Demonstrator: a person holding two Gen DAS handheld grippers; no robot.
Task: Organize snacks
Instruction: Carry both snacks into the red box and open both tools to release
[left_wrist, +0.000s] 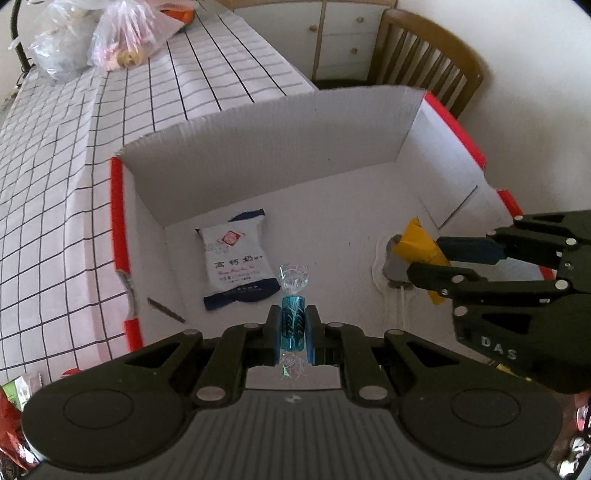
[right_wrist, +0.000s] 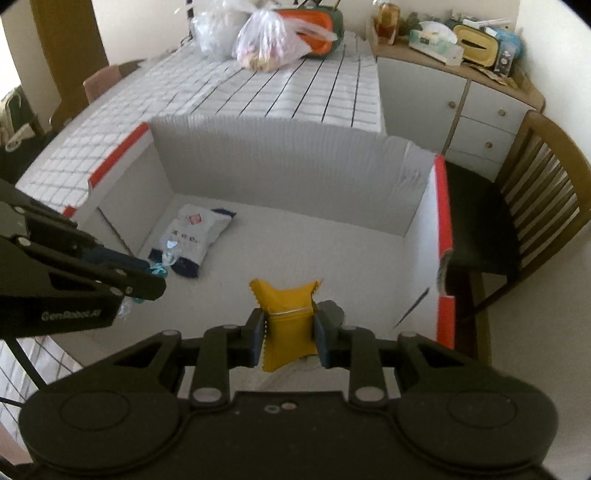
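Note:
A white cardboard box (left_wrist: 258, 147) with red rims stands open on the checked tablecloth; its far wall (right_wrist: 288, 147) also shows in the right wrist view. Inside lies a white and navy snack packet (left_wrist: 236, 264) (right_wrist: 194, 236). My left gripper (left_wrist: 293, 325) is shut on a blue twist-wrapped candy (left_wrist: 293, 317), held over the box floor. My right gripper (right_wrist: 288, 332) is shut on a yellow snack packet (right_wrist: 286, 314), also over the box. In the left wrist view the right gripper (left_wrist: 430, 258) holds the yellow packet (left_wrist: 417, 240) at the right. The left gripper (right_wrist: 153, 275) with the candy shows left in the right wrist view.
Plastic bags (left_wrist: 122, 37) (right_wrist: 269, 40) sit at the table's far end by an orange and green thing (right_wrist: 314, 26). A wooden chair (right_wrist: 517, 206) stands right of the box. A sideboard (right_wrist: 454, 88) carries clutter. Snack wrappers (left_wrist: 11, 417) lie at the lower left.

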